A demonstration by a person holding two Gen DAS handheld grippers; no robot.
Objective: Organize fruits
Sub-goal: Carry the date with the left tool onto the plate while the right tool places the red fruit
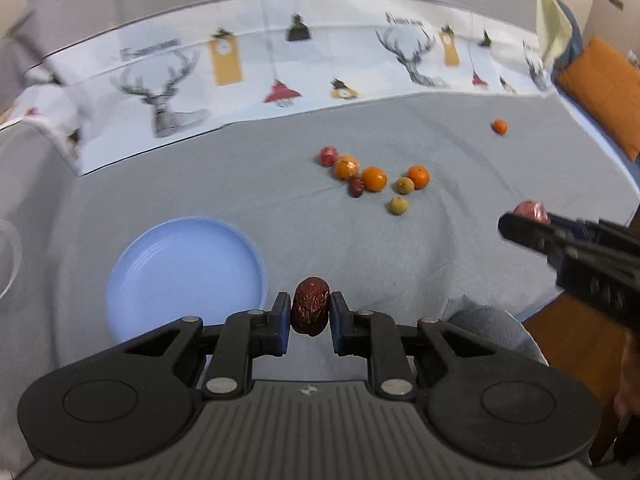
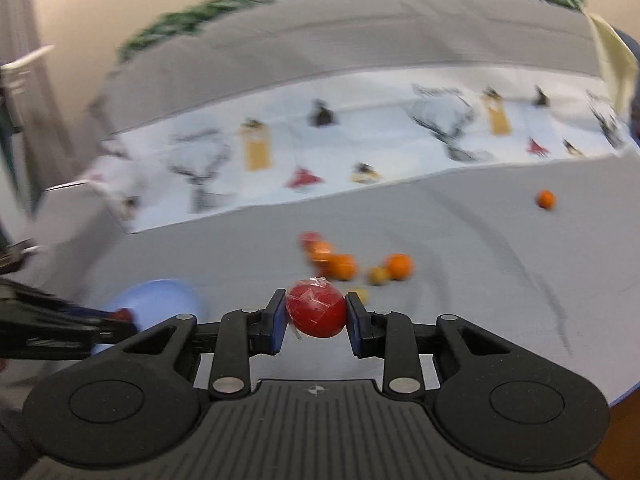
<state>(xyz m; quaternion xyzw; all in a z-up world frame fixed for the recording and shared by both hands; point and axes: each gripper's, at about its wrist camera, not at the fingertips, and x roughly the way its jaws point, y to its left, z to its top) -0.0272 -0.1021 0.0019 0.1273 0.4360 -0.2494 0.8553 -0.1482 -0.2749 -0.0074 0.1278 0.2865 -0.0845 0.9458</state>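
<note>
Gripping a wrinkled dark red date [image 1: 311, 311] between its two blue-padded fingers, the left gripper [image 1: 310, 314] hangs above a grey tablecloth [image 1: 240, 184], its jaws clamped on the fruit's sides. Just to the left of the date and slightly beyond it lies a round light blue plate [image 1: 184, 276], flat on the cloth with nothing in it.

Farther back on the cloth sits a loose cluster of fruit: a red wrapped fruit [image 1: 327, 155] at the back left, an orange in clear wrap [image 1: 346, 168] touching it, a bare orange [image 1: 374, 178], a second dark date [image 1: 356, 187] tucked against these two, another orange [image 1: 418, 176], and two small yellow-green fruits [image 1: 404, 185] and [image 1: 399, 205] in front. One small orange [image 1: 499, 126] lies well apart, toward the far right.

From the right wrist view, blurred, the right gripper [image 2: 316, 314] holds a round red fruit in crinkled clear wrap [image 2: 316, 312], its jaws pressed against both sides. The same gripper shows at the right edge of the left wrist view, raised above the cloth.

Behind the grey cloth runs a white cloth printed with deer heads and lanterns [image 1: 256, 72]. An orange cushion [image 1: 604, 92] lies at the far right.
</note>
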